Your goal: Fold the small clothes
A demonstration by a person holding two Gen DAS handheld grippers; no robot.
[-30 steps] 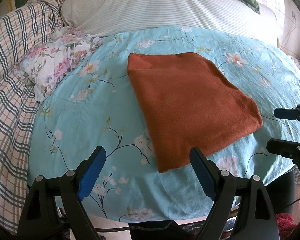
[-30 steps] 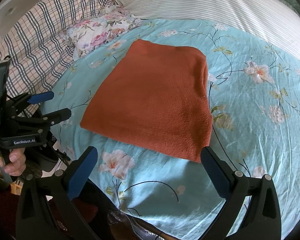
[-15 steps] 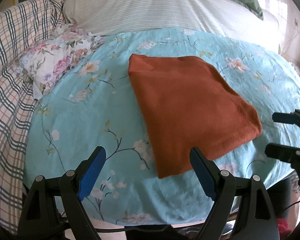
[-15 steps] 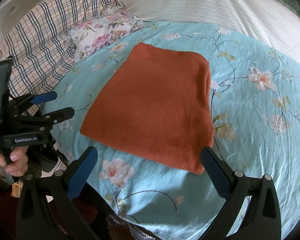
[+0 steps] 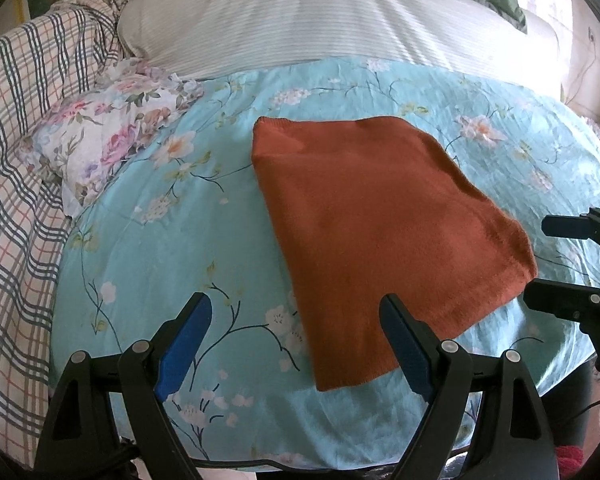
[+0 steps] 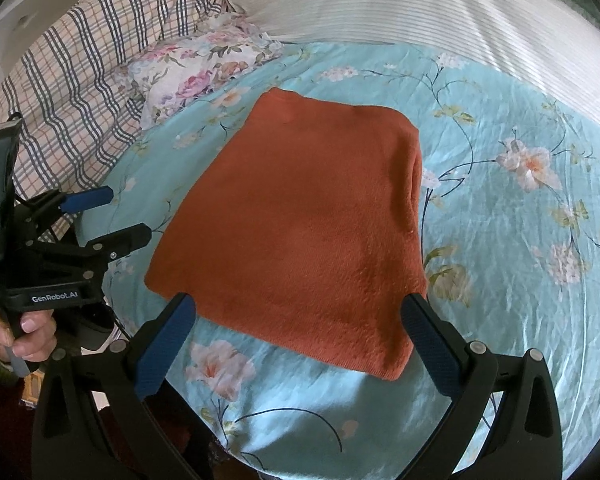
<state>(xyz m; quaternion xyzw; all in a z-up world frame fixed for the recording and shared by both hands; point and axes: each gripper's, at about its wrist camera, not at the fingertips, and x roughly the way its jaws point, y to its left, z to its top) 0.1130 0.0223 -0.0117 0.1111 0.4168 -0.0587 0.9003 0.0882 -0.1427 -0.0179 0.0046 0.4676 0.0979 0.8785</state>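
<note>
Since the earlier frames we have pulled both grippers back slightly; the folded rust-orange knit garment [image 5: 380, 232] sits a little farther up in both views and has not shifted on the floral turquoise sheet [image 5: 160, 248]. We see the left gripper [image 5: 296, 336] spread wide, empty, its blue pads [image 5: 186, 332] above the sheet at the garment's near-left edge. The right gripper [image 6: 300, 344] is likewise spread, empty, at the near edge. A floral pillow [image 6: 196, 68] and plaid blanket [image 5: 16, 128] lie beyond, left of the garment.
</note>
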